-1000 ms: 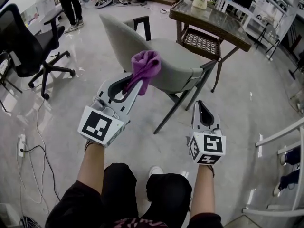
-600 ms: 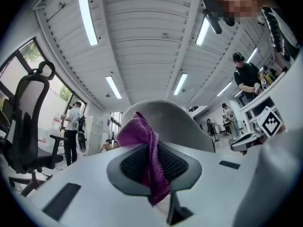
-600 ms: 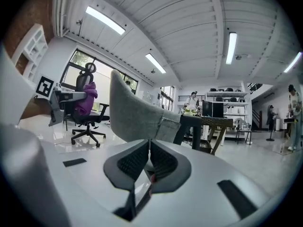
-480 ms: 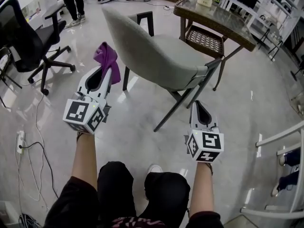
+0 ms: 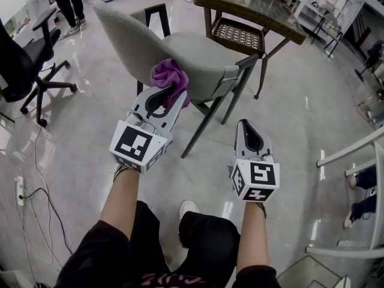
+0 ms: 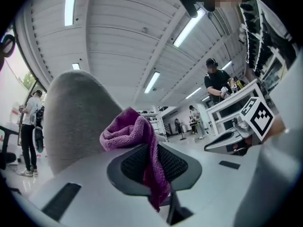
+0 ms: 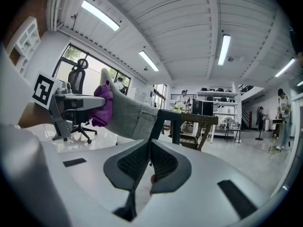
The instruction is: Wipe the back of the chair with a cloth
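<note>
Head view gives me a glossy floor (image 5: 300,149) with the grey chair (image 5: 180,47) standing on it, back turned toward me. A glass-topped bench (image 5: 258,8) stands beyond it, and a black office chair (image 5: 24,65) is off to the left. My left gripper (image 5: 173,93) reaches up to the chair's back. My right gripper (image 5: 249,126) hangs lower and to the right, well apart from the chair, its fingers pressed together with nothing between them. The left fingers are clamped on the purple cloth (image 5: 169,75). It bunches above the tips and lies against the grey upholstery, with one tail hanging down between the fingers.
</note>
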`<state>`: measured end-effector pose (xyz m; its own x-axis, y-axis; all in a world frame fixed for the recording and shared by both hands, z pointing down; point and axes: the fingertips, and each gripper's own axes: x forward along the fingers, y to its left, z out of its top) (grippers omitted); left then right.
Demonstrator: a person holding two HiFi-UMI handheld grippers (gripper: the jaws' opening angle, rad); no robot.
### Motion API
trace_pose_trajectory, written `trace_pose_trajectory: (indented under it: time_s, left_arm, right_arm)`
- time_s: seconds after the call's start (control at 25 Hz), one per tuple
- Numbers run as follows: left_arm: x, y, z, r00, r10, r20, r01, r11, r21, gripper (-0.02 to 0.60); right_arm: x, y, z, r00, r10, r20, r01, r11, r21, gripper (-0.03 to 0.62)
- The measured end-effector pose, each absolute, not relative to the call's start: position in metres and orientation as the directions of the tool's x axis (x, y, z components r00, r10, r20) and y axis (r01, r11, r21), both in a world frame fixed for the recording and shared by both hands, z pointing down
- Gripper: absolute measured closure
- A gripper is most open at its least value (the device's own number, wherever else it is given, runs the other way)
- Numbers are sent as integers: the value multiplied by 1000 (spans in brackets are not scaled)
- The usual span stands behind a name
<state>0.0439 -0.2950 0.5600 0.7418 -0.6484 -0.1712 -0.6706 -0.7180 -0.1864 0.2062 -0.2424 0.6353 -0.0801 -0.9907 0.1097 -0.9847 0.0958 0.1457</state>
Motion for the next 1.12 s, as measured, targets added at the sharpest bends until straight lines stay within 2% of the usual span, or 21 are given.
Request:
trace_pose_trajectory:
  time_s: [0.32, 0.48, 0.72, 0.96, 1.12]
  left_arm:
    - [122, -281, 574, 838, -533, -118, -545, -799, -254, 511]
    - [129, -263, 575, 858, -502, -112, -510, -806, -300, 511]
    - [59, -256, 566, 799, -581, -152, -601, -771, -210, 511]
    - [-70, -277, 554, 594, -769, -235, -804, -567, -178, 511]
    - [-114, -304, 573, 485, -853, -194, -874, -468, -129, 511]
  right_arm:
    - [235, -227, 637, -32, -993, 117, -987, 50, 154, 565]
    - [232, -226, 640, -34, -991, 127, -985, 54, 161, 565]
    - [197, -241, 638, -91, -989, 119, -984, 108, 145, 565]
    - [160, -255, 642, -161, -979, 123, -974, 178, 142, 565]
    - [160, -256, 647, -165, -977, 133, -972, 185, 147, 565]
